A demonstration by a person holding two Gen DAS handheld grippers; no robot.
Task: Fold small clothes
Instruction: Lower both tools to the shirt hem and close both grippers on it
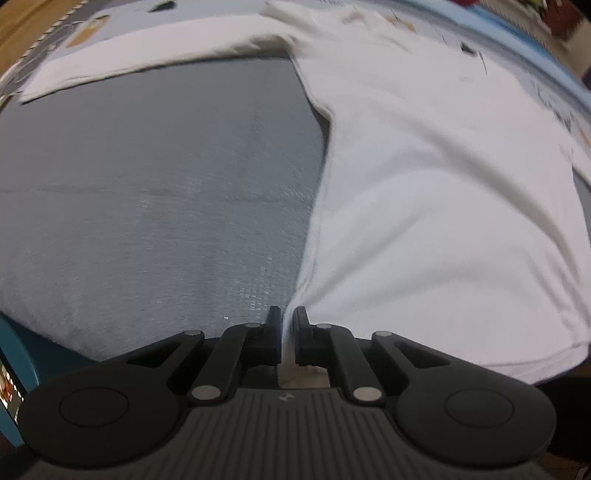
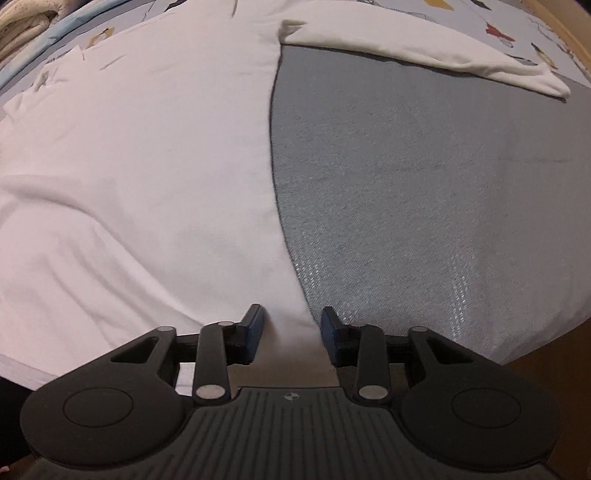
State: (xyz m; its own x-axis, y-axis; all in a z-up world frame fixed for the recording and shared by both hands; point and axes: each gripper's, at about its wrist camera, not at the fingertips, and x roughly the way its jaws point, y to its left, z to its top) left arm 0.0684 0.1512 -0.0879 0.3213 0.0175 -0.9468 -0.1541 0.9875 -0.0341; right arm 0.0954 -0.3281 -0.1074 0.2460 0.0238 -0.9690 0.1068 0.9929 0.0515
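A white long-sleeved shirt (image 1: 424, 184) lies spread on a grey mat (image 1: 155, 192). Its left sleeve (image 1: 140, 44) stretches away across the top of the mat. My left gripper (image 1: 287, 317) is shut on the shirt's lower left hem corner, with cloth pinched between the pads. In the right wrist view the same shirt (image 2: 140, 155) fills the left half, its right sleeve (image 2: 424, 48) lying across the far mat (image 2: 424, 177). My right gripper (image 2: 292, 317) is open, its jaws standing either side of the lower right hem corner, not closed on it.
A patterned sheet (image 2: 491, 22) lies under the mat at the far side. A blue band (image 1: 546, 59) runs along the far right edge. Folded cream cloth (image 2: 22, 22) sits at the far left. The wooden floor (image 2: 554, 373) shows past the mat's near edge.
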